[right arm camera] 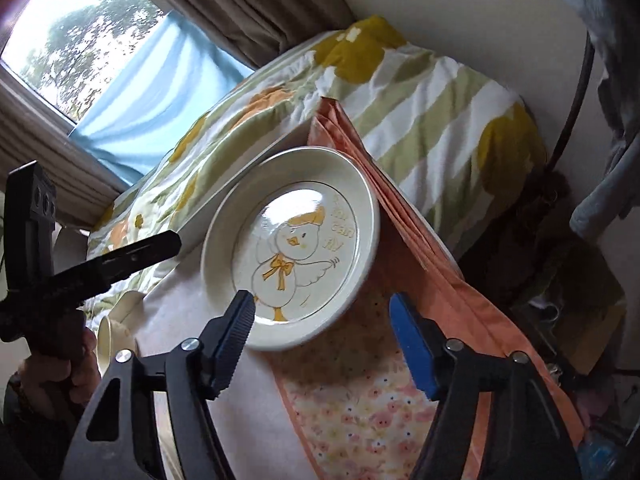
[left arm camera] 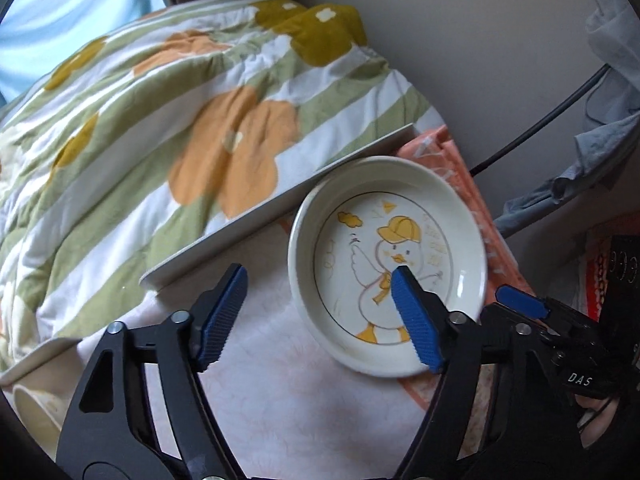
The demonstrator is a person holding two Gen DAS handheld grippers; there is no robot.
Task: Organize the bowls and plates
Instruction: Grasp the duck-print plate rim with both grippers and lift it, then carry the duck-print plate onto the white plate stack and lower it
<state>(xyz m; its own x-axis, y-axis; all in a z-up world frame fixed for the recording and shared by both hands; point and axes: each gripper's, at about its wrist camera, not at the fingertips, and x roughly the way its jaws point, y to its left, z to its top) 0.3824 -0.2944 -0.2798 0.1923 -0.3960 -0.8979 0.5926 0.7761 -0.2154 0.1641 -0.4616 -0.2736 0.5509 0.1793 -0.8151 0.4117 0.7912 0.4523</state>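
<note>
- A round cream plate with a yellow duck drawn on it [left arm camera: 386, 276] lies flat on a table with a pale pink cloth [left arm camera: 264, 400].
- The plate sits near the far edge of the table, and part of it lies on an orange cloth with little pink animals [right arm camera: 360, 408].
- The left gripper [left arm camera: 320, 316] is black with blue ribbed pads. Its two fingers stand apart with nothing between them.
- In the left wrist view, one blue pad is over the bare tablecloth and the other is in front of the duck picture. I cannot tell if that pad touches the plate.
- The right gripper [right arm camera: 324, 344] also has its fingers apart and holds nothing. Its left finger is in front of the plate's near rim, and its right finger is over the orange cloth.
- A small cream bowl [right arm camera: 116, 332] shows at the table's left side, partly hidden.
- A puffy quilt with green stripes and orange flowers [left arm camera: 160, 120] lies just behind the table.
- A window with a brown curtain [right arm camera: 240, 4] is behind the quilt.
</note>
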